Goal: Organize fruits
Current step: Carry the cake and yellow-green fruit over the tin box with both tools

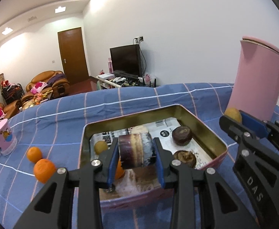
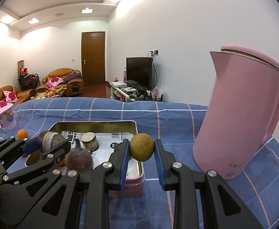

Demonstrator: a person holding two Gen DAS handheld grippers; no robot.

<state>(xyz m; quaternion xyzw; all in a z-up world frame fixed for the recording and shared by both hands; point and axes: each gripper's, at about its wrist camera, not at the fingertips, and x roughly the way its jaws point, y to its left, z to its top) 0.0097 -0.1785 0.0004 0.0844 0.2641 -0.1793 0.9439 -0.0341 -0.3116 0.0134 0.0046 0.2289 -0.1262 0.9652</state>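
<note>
Two tools grip fruit: left tool (image 1: 136,152) clamps a purple fruit (image 1: 134,150) over the tin (image 1: 206,127), right tool (image 2: 141,150) a tan fruit (image 2: 141,147) at the tin's right edge.

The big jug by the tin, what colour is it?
Pink, clearest in the right wrist view: the jug.

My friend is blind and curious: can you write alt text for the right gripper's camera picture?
The right gripper holds a round yellow-brown fruit between its blue pads, over the near right corner of an open metal tin on a blue checked cloth. A tall pink kettle stands right; the left gripper holds a dark fruit at left.
</note>
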